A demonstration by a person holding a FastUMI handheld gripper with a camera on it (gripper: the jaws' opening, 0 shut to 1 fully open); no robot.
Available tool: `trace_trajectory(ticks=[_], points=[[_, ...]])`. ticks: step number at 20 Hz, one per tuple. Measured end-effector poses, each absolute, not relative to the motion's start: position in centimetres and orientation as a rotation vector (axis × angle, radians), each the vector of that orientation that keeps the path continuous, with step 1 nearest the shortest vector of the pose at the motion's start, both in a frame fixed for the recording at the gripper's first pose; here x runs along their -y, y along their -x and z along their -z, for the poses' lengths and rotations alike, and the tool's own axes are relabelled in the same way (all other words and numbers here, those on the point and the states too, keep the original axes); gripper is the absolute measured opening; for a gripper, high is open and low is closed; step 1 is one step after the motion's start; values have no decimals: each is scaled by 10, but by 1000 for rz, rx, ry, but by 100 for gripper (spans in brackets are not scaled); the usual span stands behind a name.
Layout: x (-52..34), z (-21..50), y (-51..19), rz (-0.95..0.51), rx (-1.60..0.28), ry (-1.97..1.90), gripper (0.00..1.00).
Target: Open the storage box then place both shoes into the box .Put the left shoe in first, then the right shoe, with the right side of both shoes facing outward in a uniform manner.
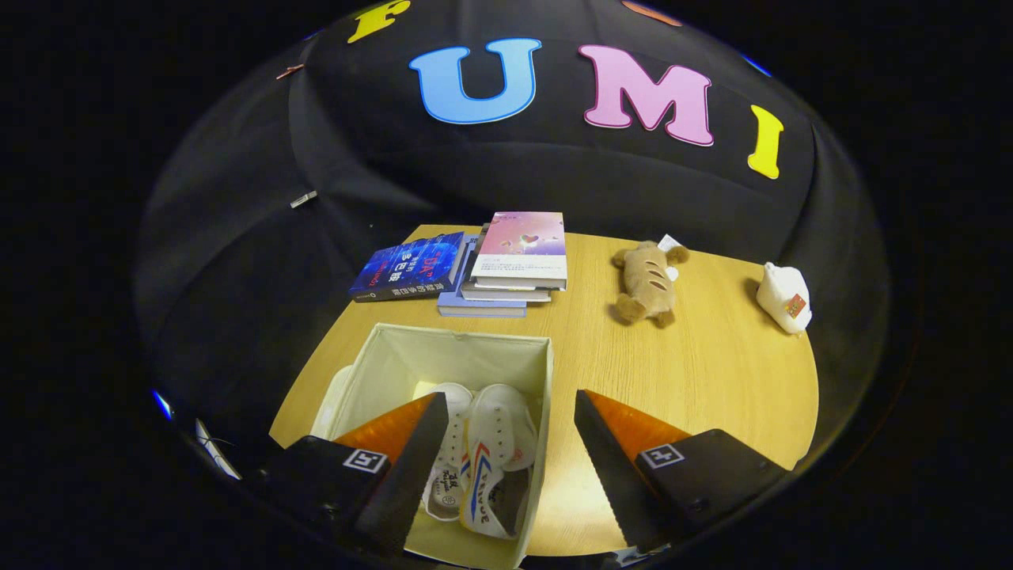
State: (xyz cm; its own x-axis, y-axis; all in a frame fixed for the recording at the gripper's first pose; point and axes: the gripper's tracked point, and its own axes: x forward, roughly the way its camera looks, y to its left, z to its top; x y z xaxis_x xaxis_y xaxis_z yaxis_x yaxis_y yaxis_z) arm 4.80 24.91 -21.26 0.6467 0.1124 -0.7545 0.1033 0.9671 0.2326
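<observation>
In the gripper view, the open storage box point(443, 372) stands on the wooden surface point(696, 380) with both shoes point(483, 459) already lying side by side inside it, so I judge the placing is nearly done, and the good way now is to lift the claw point(506, 467) straight up and away without brushing the box wall or pushing the shoes out of line. The claw is spread wide and empty, holding nothing; one finger hangs over the box above the shoes, the other over the bare surface just beside the box.
</observation>
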Motion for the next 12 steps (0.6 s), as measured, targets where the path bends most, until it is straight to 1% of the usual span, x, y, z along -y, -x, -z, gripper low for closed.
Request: trace_trajectory(ticks=[5, 12], points=[[-244, 208, -46, -19, -843, -300, 99], [-216, 177, -41, -60, -705, -336, 99]])
